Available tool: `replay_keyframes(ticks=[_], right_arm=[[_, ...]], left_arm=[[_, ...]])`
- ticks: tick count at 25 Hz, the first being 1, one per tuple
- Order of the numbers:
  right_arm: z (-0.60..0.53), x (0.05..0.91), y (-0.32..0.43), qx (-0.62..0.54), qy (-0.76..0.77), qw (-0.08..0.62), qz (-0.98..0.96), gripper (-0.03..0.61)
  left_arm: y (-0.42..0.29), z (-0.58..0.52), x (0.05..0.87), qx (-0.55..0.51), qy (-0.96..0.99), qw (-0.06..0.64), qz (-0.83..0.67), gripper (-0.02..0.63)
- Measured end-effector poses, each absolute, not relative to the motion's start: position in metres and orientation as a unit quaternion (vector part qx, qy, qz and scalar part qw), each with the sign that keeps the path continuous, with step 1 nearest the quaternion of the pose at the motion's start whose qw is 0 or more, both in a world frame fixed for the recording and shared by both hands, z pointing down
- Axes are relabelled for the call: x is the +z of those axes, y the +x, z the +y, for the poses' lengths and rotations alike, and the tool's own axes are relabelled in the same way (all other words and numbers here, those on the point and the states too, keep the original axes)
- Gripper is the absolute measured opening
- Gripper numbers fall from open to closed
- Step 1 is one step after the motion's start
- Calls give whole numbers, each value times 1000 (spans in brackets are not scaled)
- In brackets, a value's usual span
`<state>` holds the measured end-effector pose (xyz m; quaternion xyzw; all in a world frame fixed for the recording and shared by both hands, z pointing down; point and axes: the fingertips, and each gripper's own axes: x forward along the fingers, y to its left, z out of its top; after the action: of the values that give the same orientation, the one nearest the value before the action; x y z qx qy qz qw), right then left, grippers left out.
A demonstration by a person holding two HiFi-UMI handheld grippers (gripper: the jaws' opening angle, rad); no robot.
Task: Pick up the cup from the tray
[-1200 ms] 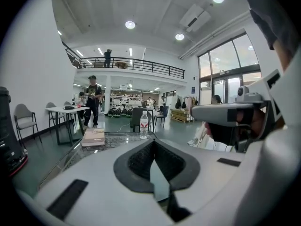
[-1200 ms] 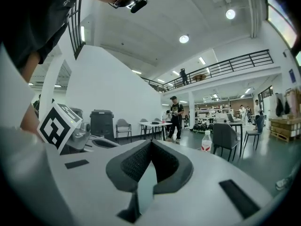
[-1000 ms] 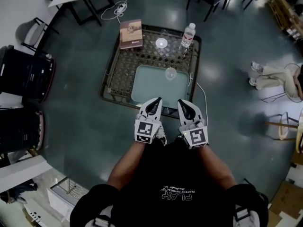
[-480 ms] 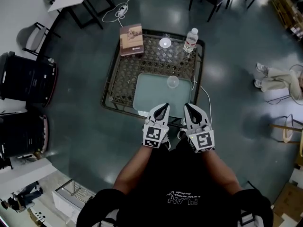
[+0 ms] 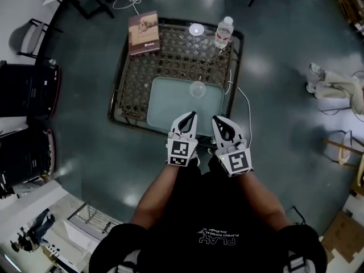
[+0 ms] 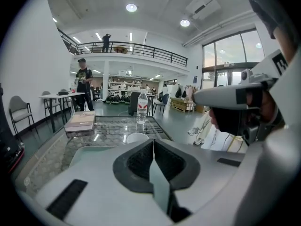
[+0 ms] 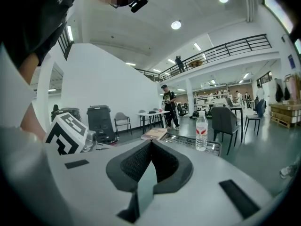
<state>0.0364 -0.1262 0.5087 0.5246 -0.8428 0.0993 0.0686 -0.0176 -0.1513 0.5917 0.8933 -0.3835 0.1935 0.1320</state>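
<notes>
Left gripper [image 5: 190, 117] and right gripper [image 5: 218, 121] are seen in the head view side by side over the near edge of the tray [image 5: 170, 104], both clenched on nothing. The cup [image 5: 197, 89] lies near the tray's far edge, ahead of and between the two tips. In the left gripper view the jaws are pressed together with the cup just beyond them, so they should be opened wider than the cup before being closed squarely on its wall; in the right gripper view the jaws are likewise pressed together, and the cup is not shown.
</notes>
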Motion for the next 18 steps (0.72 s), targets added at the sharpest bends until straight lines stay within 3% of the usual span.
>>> replay_keyframes(ticks=[8, 14, 18], right_arm=[[-135, 530, 46, 111, 521, 76, -843, 8], [-136, 539, 41, 114, 508, 75, -851, 8], [-139, 540, 42, 118, 508, 71, -851, 8]], left_arm=[[-3, -173, 635, 227, 882, 142, -389, 37], [3, -187, 666, 262, 867, 153, -394, 200], [3, -197, 678, 267, 857, 166, -408, 254]])
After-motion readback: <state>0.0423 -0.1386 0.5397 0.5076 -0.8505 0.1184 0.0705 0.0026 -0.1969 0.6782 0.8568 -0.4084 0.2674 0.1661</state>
